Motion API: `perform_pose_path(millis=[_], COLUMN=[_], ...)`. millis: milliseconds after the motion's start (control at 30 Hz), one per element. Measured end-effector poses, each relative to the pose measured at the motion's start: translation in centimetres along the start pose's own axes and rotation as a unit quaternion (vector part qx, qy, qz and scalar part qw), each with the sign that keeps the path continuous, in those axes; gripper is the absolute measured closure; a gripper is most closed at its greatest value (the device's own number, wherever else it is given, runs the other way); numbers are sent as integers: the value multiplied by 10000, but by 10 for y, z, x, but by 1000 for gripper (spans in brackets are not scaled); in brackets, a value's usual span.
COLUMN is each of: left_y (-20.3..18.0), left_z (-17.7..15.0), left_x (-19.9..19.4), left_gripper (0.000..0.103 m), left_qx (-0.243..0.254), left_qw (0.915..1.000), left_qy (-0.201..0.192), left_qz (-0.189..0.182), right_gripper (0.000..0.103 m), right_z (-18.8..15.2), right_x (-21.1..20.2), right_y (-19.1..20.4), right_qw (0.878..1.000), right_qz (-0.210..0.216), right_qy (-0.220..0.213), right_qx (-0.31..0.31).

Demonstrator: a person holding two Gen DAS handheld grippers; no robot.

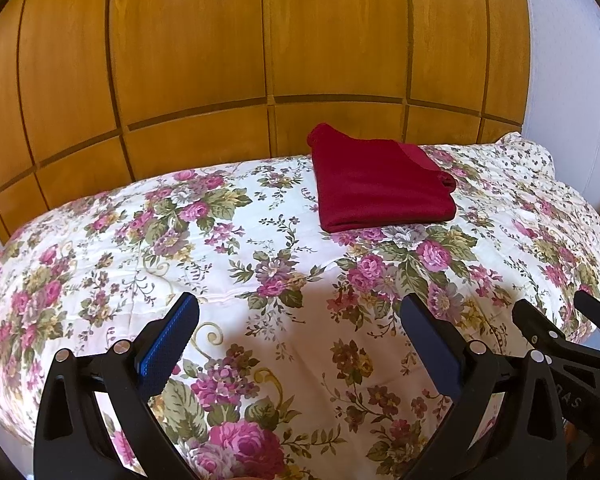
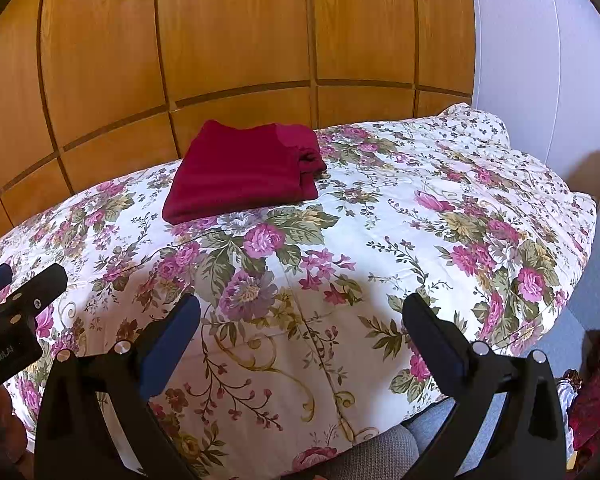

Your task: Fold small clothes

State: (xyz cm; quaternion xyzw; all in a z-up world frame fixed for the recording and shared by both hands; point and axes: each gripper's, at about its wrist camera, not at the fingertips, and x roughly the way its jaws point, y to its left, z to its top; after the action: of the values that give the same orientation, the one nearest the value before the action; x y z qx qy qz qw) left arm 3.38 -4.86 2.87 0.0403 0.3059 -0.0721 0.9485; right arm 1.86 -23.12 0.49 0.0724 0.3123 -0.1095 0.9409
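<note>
**Inspector:** Condition and position of the garment?

**Assessor:** A red garment (image 1: 384, 182) is found folded into a compact rectangle, lying flat on the floral bedspread (image 1: 260, 264) toward the far edge of the bed, close to the wooden panelling (image 1: 260, 40). Layered edges are visible at its right end. The fold is judged complete or nearly so.

**Inspector:** The tongs?

**Assessor:** The left tongs (image 1: 300, 320) are spread wide and hold nothing; they are positioned above the near part of the bed, well apart from the garment. The right tongs (image 2: 302, 320) are likewise wide and unloaded, just beside the left pair.

**Inspector:** Recommended handling of the step in hand?

**Assessor:** If a final tidy is intended, the stacked edges at the right end should be pinched through all layers together, so that none is dragged loose. Otherwise, dark red cloth (image 2: 596, 384) is noted off the bed's right side; whether it is clothing cannot be determined.
</note>
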Motion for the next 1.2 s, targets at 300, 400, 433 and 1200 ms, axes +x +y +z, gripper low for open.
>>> perform_pose_path(millis=[300,400,433,1200], left_y=[-2,-3,-3,-5], left_z=[0,0,-1,-4], left_x=[-2,-2,-1,0], left_gripper=[3,3,3,3], left_qx=[35,44,45,31], left_qw=[10000,10000,10000,9999], left_qy=[-6,4,8,43], left_qz=[-72,-84,-86,-133], right_gripper=[2,2,2,2], right_z=[0,0,0,1], right_x=[0,0,0,1], right_y=[-1,-1,-1,-3], right_qw=[10000,10000,10000,10000], right_qz=[5,10,9,33], right_qy=[1,5,4,75], right_qx=[6,6,5,-2])
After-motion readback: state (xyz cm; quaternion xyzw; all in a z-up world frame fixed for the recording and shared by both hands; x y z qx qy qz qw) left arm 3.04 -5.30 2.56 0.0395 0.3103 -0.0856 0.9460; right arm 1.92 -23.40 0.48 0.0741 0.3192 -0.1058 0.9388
